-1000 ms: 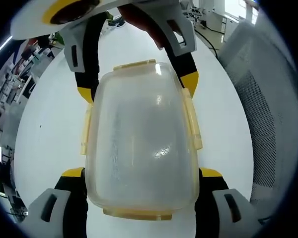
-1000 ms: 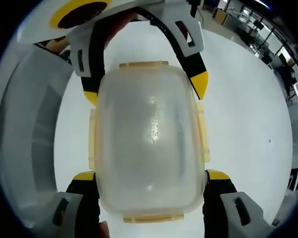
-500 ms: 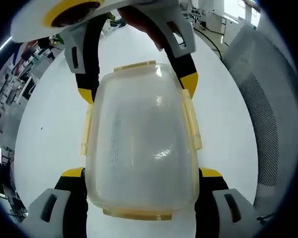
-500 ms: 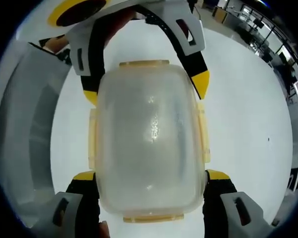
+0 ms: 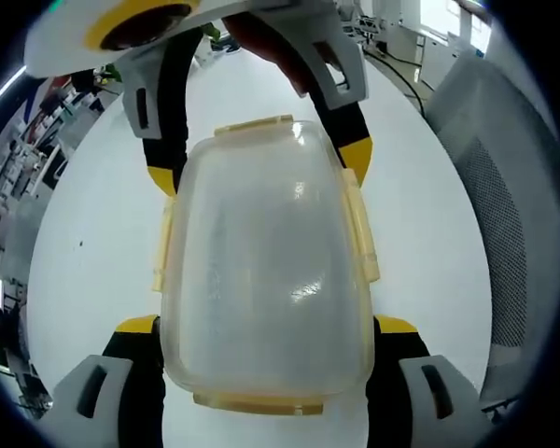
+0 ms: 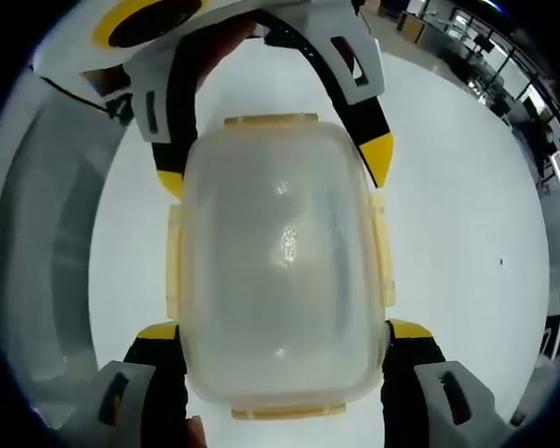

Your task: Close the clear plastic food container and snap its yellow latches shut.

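Both grippers' jaws clamp the clear container (image 5: 266,271) from opposite ends.

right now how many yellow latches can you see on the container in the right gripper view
4. On the container: one latch on the far end, one on the near end, one along the left side, one along the right side. None seems hidden.

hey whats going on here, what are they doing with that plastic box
A person is holding a clear plastic food container between two handheld tongs, one at each end. In the left gripper view, the left tongs straddle its near end and the right tongs reach in from the far end. The right gripper view shows the mirror of this. The lid is on and the yellow latches lie flat along the sides, though whether they are fully snapped cannot be told. A white table lies behind.
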### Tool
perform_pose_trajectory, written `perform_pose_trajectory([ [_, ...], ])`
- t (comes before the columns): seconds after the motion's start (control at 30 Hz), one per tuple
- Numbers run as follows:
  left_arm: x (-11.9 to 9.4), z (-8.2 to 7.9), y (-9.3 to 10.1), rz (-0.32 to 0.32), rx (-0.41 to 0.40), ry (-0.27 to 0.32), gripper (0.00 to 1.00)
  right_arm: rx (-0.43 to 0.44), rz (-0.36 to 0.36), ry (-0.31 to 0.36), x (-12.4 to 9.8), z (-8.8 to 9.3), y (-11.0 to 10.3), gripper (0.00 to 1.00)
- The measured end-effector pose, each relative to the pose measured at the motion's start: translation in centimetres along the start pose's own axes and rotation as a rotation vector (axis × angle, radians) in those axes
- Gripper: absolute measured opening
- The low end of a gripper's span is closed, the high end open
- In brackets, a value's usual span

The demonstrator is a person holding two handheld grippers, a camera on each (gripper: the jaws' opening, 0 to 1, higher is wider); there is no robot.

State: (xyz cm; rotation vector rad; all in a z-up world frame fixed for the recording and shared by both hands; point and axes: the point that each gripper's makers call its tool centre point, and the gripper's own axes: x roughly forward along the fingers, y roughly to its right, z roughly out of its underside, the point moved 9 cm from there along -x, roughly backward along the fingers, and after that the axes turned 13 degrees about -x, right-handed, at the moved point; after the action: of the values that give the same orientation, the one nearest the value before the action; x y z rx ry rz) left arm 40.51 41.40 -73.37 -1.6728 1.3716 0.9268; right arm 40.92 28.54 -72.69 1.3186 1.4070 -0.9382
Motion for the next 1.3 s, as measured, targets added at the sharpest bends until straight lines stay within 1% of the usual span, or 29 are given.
perform_pose_trajectory([
  [0.67, 0.5, -0.4, -1.4, -0.001, 0.010, 0.001, 0.91, 0.009, 0.005, 0.005, 0.0, 0.6, 1.3, 0.87],
  [1.03, 0.4, -0.4, -1.4, -0.007, 0.012, 0.005, 0.91, 0.014, 0.020, 0.013, -0.1, 0.7, 1.2, 0.87],
  [1.1, 0.4, -0.4, -1.3, -0.010, 0.008, 0.011, 0.92, 0.020, 0.024, 0.030, -0.2, 0.8, 1.1, 0.87],
  [1.2, 0.2, -0.6, -1.3, 0.001, -0.029, 0.045, 0.92, 0.021, 0.023, 0.047, -0.5, 0.9, 0.9, 0.87],
  [1.3, 0.1, -0.6, -1.3, 0.000, -0.023, 0.044, 0.91, 0.034, 0.027, 0.066, -0.8, 1.0, 0.6, 0.86],
])
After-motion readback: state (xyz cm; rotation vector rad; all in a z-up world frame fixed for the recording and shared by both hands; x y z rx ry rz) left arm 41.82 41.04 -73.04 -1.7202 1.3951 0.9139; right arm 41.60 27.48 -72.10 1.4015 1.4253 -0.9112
